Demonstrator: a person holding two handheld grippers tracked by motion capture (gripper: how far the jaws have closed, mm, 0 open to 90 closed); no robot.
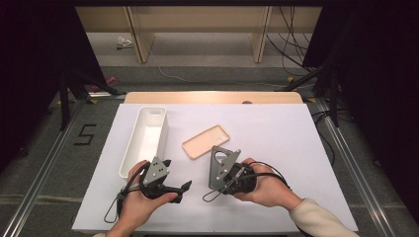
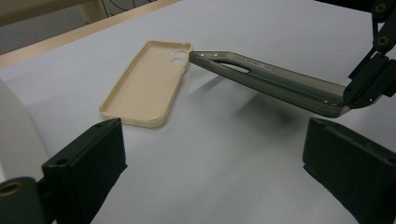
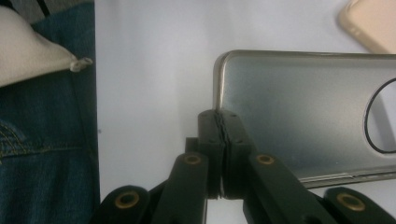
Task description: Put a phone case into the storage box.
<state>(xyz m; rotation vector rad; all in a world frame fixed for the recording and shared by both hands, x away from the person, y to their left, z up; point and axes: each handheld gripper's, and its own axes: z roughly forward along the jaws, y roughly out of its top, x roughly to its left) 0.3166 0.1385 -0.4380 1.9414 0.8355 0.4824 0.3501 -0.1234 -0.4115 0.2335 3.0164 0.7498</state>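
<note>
While the right gripper (image 3: pixel 223 140) has its jaws pressed together on the rim of a smoky translucent grey phone case (image 3: pixel 299 112), that case hangs clear of the white-covered counter (image 1: pixel 276 133); grip sits at one corner of the case's end, opposite the camera cutout; case sticks out sideways from the jaws; in the left gripper view the same grey case (image 2: pixel 266 79) is tilted, far end dipping toward a beige rubbery phone case (image 2: pixel 144 84), near end pinched by the right gripper (image 2: pixel 355 95); whether the two cases touch at the tip, cannot tell; shadow under the grey one says it is off the surface along most of its length; beige case lies flat, open side up, camera holes at its far end; left gripper (image 2: pixel 212 163) has jaws wide apart, nothing between them, low over the counter, just short of both cases; long white plastic tray (image 1: pixel 146 138) sits at the left of the counter, left hand (image 1: pixel 143 197) just below its near end.
</note>
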